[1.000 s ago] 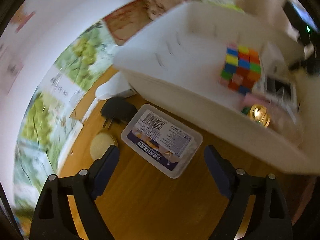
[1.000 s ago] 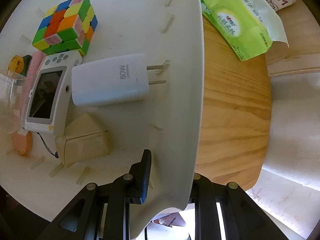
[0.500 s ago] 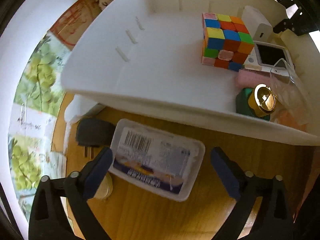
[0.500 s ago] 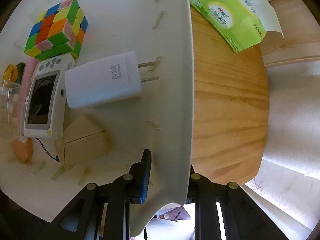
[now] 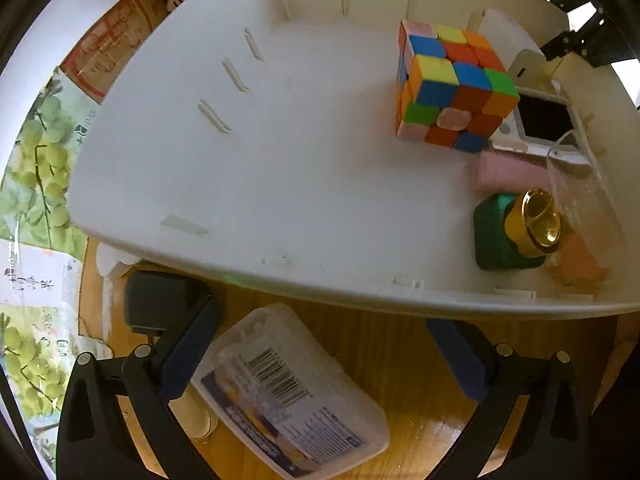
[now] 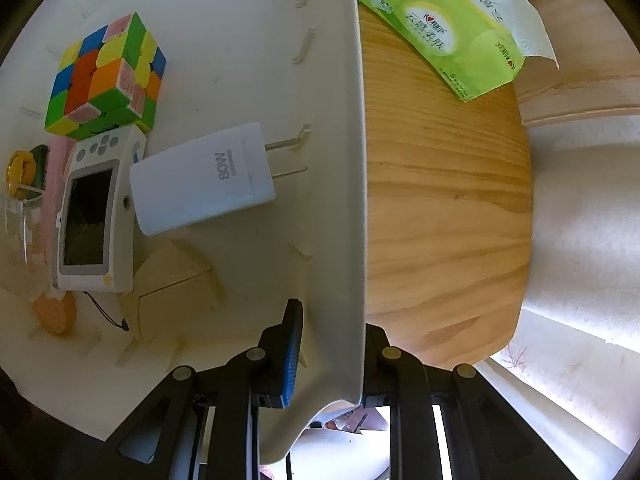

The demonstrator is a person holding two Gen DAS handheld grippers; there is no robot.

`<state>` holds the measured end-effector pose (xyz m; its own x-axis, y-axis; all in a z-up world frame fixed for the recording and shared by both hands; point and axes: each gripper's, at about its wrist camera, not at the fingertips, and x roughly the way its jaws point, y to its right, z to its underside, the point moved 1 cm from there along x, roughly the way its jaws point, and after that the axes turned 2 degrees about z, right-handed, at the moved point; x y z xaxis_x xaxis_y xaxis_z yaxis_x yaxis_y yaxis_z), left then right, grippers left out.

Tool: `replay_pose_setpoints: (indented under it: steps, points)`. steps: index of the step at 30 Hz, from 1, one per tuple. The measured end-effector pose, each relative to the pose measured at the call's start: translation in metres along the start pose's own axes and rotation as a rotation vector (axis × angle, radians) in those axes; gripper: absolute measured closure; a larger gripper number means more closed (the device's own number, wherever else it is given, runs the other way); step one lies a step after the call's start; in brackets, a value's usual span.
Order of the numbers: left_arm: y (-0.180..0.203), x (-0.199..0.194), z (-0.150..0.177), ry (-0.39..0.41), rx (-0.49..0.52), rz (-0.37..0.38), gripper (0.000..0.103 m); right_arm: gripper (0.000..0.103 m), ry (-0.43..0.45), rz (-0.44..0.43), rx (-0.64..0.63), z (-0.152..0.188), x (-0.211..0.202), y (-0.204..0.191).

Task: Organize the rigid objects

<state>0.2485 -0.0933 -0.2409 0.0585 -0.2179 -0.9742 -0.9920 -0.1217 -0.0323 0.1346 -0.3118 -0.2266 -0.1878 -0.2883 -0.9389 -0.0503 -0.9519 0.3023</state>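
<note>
Right gripper (image 6: 328, 356): outer finger hidden behind white bin wall (image 6: 344, 200). Black adapter (image 5: 160, 300) partly under bin rim, behind the left gripper's (image 5: 324, 360) near finger. Clear plastic case (image 5: 292, 392) label too small to read. Round cream object beneath that finger mostly hidden.

White bin (image 5: 280, 280) overhangs clear box (image 5: 296, 392); left half bare.

Smooth matt white plastic for the bin (image 5: 248, 184) — shiny gold metal on the bottle cap (image 5: 538, 222). Warm wood with lines of grain on the surface (image 6: 444, 208). Clear, cloudy plastic box (image 5: 296, 396) with a glossy paper label — soft shiny green tissue pack (image 6: 440, 32).
</note>
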Motion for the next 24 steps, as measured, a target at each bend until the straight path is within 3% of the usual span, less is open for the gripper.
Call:
replay_pose_setpoints:
  steps: [8, 16, 24]
  points:
    - [-0.011, 0.006, 0.0, 0.025, -0.026, 0.033, 0.003, 0.081, 0.004, -0.002, 0.012, 0.001, 0.0, 0.003]
    - [0.0, -0.01, 0.02, 0.07, -0.09, 0.038, 0.053, 0.081, 0.017, 0.005, -0.003, 0.001, -0.005, 0.0]
    - [0.019, -0.019, 0.037, 0.084, -0.145, 0.046, 0.078, 0.081, 0.049, 0.01, -0.031, 0.0, -0.014, -0.005]
